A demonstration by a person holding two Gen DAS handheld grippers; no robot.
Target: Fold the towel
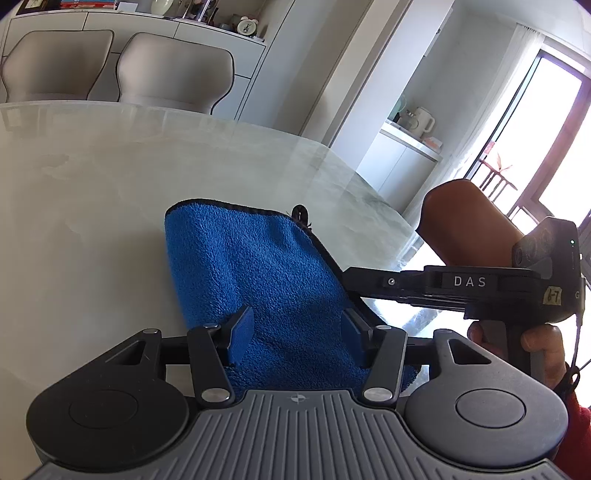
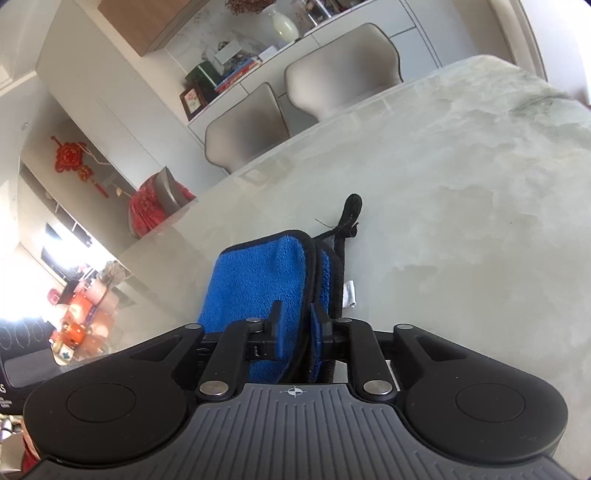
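Broadly, a pale marble-look table (image 1: pixel 110 177) fills most of both views, with two beige chairs (image 1: pixel 173 70) pushed in along its far edge and white cabinets (image 1: pixel 155 26) behind them. On the cabinet top sit a white vase (image 2: pixel 282 24), some books (image 2: pixel 236 72) and a small framed picture (image 2: pixel 192 99). A cream kettle (image 1: pixel 421 120) stands on a side counter near the bright window (image 1: pixel 546 129), and a red knot ornament (image 2: pixel 72 158) hangs on a wall panel in the right wrist view.

The blue towel (image 1: pixel 258 273) lies on the table close to the near edge, already folded into several layers; its black-trimmed edges stack up along one side (image 2: pixel 314 280). A black hanging loop (image 2: pixel 349 212) sticks out from its far corner, resting on the tabletop, and a small white label (image 2: pixel 349 293) pokes out at the side.

The left gripper (image 1: pixel 295 328) has its fingers spread wide, one on each side of the towel's near end, with cloth running between them and neither pad pressed in. The right gripper (image 2: pixel 297 326) has its fingers drawn close together and is pinching the stacked trimmed edge of the towel. In the left wrist view it reaches in from the right side, its tip meeting the towel's edge, with the person's hand (image 1: pixel 532 343) wrapped around its handle.
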